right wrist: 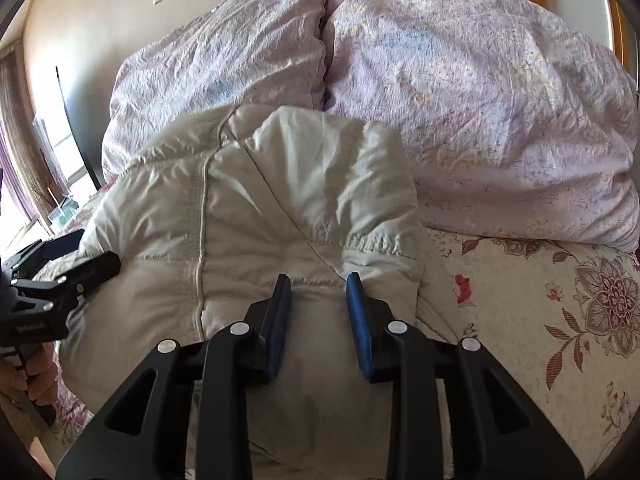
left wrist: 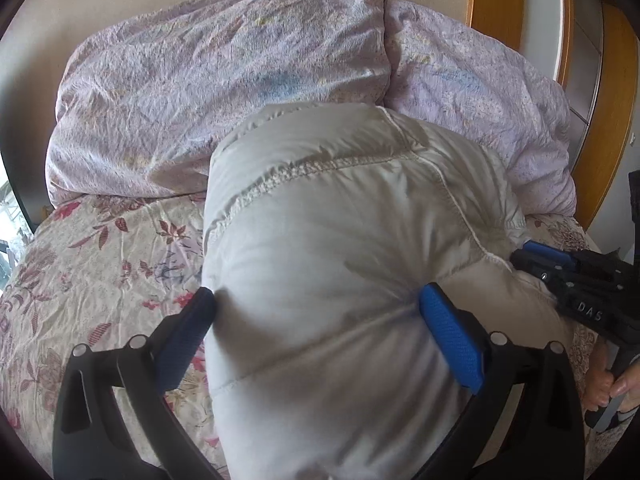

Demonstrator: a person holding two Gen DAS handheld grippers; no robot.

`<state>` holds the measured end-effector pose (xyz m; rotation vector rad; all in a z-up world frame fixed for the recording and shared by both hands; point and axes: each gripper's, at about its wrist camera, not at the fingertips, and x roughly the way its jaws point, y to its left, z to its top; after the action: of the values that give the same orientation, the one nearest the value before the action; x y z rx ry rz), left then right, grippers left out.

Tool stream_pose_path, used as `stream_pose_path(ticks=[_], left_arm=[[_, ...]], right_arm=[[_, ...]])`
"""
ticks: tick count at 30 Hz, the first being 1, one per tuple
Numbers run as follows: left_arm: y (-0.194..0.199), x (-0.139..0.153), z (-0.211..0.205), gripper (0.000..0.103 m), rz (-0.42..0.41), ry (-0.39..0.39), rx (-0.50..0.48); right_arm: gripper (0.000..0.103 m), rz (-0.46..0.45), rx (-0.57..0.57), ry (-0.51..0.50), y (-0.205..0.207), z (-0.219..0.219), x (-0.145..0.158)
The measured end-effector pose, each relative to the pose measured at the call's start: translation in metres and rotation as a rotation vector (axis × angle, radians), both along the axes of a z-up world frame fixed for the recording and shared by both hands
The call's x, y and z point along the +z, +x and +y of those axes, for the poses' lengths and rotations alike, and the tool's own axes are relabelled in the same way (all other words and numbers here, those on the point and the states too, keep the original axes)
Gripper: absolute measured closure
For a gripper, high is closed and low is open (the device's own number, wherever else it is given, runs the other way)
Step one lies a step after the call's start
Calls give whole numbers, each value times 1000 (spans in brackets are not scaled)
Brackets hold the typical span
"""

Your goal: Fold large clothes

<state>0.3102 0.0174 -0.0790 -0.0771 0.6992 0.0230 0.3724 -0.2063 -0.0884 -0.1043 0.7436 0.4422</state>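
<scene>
I see the bed (left wrist: 100, 264), covered by a floral sheet, filling the lower part of both wrist views. Two lilac pillows (right wrist: 460, 92) are stacked side by side against the wall at the far edge. The task item, a bulky cream padded jacket (left wrist: 340, 264), lies bunched on the bed just in front of the pillows, its far end touching them.

My left gripper (left wrist: 316, 308) is wide apart, and the jacket's puffed bulk fills the whole gap between the two blue fingers (left wrist: 448, 332); both pads press against the fabric sides.

My right gripper (right wrist: 318, 296) has its fingers (right wrist: 358, 312) partly apart, with a ridge of the jacket near a gathered seam bulging up between them. I cannot tell whether they are pinching this fold or only straddling it. In the left wrist view, the right gripper (left wrist: 532, 258) enters from the right and touches the jacket's edge.
</scene>
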Motion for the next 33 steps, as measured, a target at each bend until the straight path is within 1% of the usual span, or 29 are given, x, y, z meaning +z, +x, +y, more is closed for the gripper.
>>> stream_pose_path(ticks=[3,7,10,12,13,14,15,16,18,20,21,24,30,33], left_arm=[[6,-6,-1,2,11,11,-5],[12,-13,0,2,11,6,4],[9,-8,-1,2,7,11,8],[0,-2,4,2,9,-16,9],[-6,2,6,2,8,-26,13],[-12,6,8,2,6,-29,18],[-19,10,9,2,4,-26,23],[-27,14,11,2,1,-24,27],[-44,21,13,2,-13,-29,22],[-61,24,15,2,-12,-35,19],[-69,25,14,2,-7,-37,19],[-92,24,13,2,8,-27,21],[-137,26,3,2,-19,5,20],[-152,24,4,2,-12,-19,23]], right_arm=[[73,21,-11,-6,9,5,-10],[73,15,-45,-6,13,9,-17],[73,-2,-86,-6,9,10,-12],[69,-9,-114,5,0,5,-3],[66,-14,-128,14,-6,2,2],[53,-17,-143,30,-14,-2,8],[31,-24,-170,41,-22,-7,14],[14,-32,-187,54,-29,-10,19],[12,-51,-182,97,-50,-17,31],[3,-57,-213,90,-68,-21,39],[1,-65,-239,86,-79,-23,43],[1,-60,-251,102,-105,-28,49],[1,-39,-282,127,-147,-32,53],[1,-35,-300,102,-163,-29,49]])
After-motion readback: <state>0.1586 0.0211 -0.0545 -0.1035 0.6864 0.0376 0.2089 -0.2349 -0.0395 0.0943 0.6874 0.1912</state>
